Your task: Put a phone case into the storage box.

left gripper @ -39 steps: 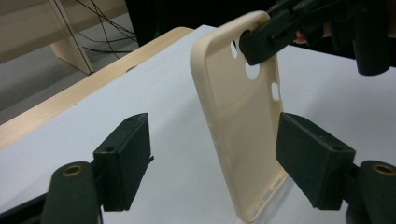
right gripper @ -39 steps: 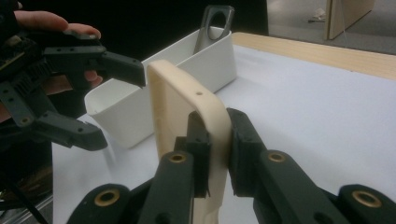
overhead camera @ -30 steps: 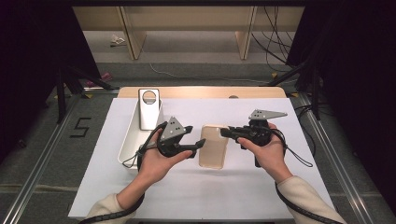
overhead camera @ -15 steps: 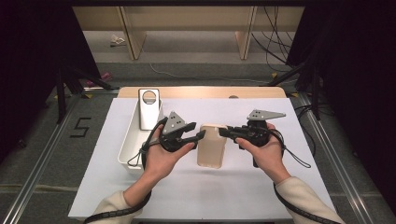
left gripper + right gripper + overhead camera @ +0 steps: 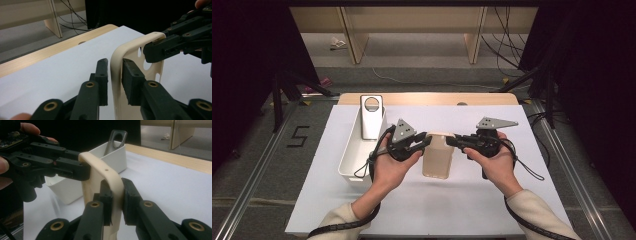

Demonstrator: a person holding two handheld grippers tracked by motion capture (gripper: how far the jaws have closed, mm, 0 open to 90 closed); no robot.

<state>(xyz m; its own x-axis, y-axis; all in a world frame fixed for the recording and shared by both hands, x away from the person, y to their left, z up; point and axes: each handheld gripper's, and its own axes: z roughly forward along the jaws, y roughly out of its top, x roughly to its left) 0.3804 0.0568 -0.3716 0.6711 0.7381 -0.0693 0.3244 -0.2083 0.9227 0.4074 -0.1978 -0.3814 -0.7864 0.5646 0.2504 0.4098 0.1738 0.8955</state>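
High view: at frame centre, a cream phone case (image 5: 438,156) is held above the white table (image 5: 472,210) between the left claw (image 5: 428,140) and right claw (image 5: 450,141). Left gripper view: the jaws pinch the case's edge. Right gripper view: the jaws clamp its corner; white bin (image 5: 110,160) behind, upper centre.

The high view looks down over the table (image 5: 492,210); both gripper views, close in, share it.

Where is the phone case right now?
In the high view, the cream phone case is mid-table, lifted between the left gripper and right gripper, just right of the white bin.
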